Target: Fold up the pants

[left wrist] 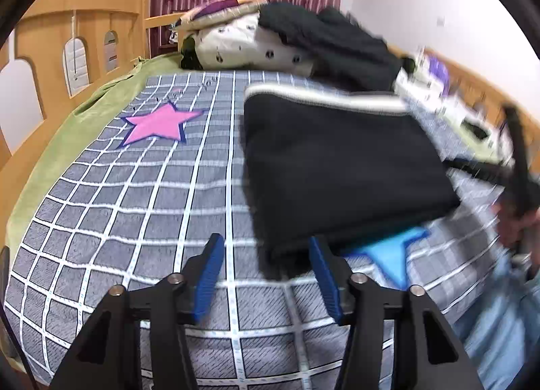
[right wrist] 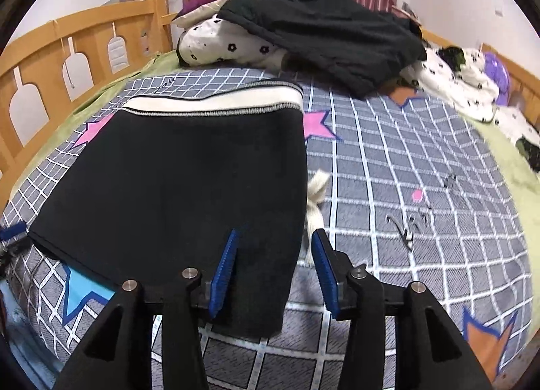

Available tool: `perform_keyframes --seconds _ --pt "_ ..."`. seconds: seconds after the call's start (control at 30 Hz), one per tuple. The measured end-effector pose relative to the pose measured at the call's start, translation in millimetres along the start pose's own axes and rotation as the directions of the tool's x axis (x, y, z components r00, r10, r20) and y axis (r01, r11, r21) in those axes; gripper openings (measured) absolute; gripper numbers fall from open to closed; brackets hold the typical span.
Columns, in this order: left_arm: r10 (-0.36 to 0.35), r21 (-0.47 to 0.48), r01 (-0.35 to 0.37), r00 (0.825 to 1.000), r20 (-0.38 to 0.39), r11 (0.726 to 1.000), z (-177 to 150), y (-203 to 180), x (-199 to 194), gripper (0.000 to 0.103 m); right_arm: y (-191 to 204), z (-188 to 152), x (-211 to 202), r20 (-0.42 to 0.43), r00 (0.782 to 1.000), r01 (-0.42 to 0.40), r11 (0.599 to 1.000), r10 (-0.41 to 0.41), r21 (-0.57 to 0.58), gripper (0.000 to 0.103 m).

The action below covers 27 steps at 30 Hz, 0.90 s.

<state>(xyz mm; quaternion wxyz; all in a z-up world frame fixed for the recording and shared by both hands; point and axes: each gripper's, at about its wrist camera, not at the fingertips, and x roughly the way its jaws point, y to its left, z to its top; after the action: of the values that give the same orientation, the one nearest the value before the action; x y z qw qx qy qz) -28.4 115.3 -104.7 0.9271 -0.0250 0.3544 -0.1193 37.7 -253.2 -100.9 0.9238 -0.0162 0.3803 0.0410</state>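
The black pants lie folded in a flat rectangle on the grey checked bed cover, with the white waistband at the far end. My left gripper is open and empty just in front of the fold's near left corner. In the right wrist view the folded pants fill the left half, waistband far. My right gripper is open over the near right corner, left finger above the cloth, right finger beside the edge. A white drawstring sticks out there. The right gripper also shows blurred in the left wrist view.
A heap of pillows and a quilt with dark clothing on it lies at the head of the bed. A wooden rail runs along the left side. More bedding lies at the right. A green sheet borders the cover.
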Motion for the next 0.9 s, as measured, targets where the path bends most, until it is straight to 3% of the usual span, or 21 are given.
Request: perform_keyframes --seconds 0.2,0.37,0.43,0.53,0.67,0.9 --pt "-0.013 -0.027 0.014 1.000 0.019 1.000 33.4 -9.4 17.7 0.058 0.1 13.1 5.2 0.035 0.999 0.024 1.000 -0.024 0.005 0.048" --pt "-0.071 -0.031 0.069 0.992 -0.099 0.997 31.3 -28.2 59.2 0.058 5.8 6.1 27.9 -0.032 0.999 0.005 1.000 -0.005 -0.008 0.044" --pt "0.008 0.040 -0.004 0.994 -0.109 0.999 20.2 -39.3 70.0 0.058 6.4 -1.2 31.3 -0.023 1.000 0.000 1.000 -0.001 -0.022 0.045" --pt "0.047 0.105 -0.037 0.995 -0.093 0.994 18.7 -48.5 68.3 0.058 2.9 -2.7 32.0 -0.046 0.999 -0.028 0.999 0.027 -0.026 0.046" --pt "-0.014 0.041 0.017 0.996 -0.086 0.999 42.5 -37.1 65.7 0.058 -4.2 9.6 25.3 -0.026 0.999 -0.033 0.999 0.033 -0.016 0.046" --pt "-0.012 0.059 0.014 0.999 -0.045 0.998 103.0 -40.1 89.2 0.058 1.1 66.3 37.5 0.081 0.997 0.003 0.996 0.004 -0.087 0.046"
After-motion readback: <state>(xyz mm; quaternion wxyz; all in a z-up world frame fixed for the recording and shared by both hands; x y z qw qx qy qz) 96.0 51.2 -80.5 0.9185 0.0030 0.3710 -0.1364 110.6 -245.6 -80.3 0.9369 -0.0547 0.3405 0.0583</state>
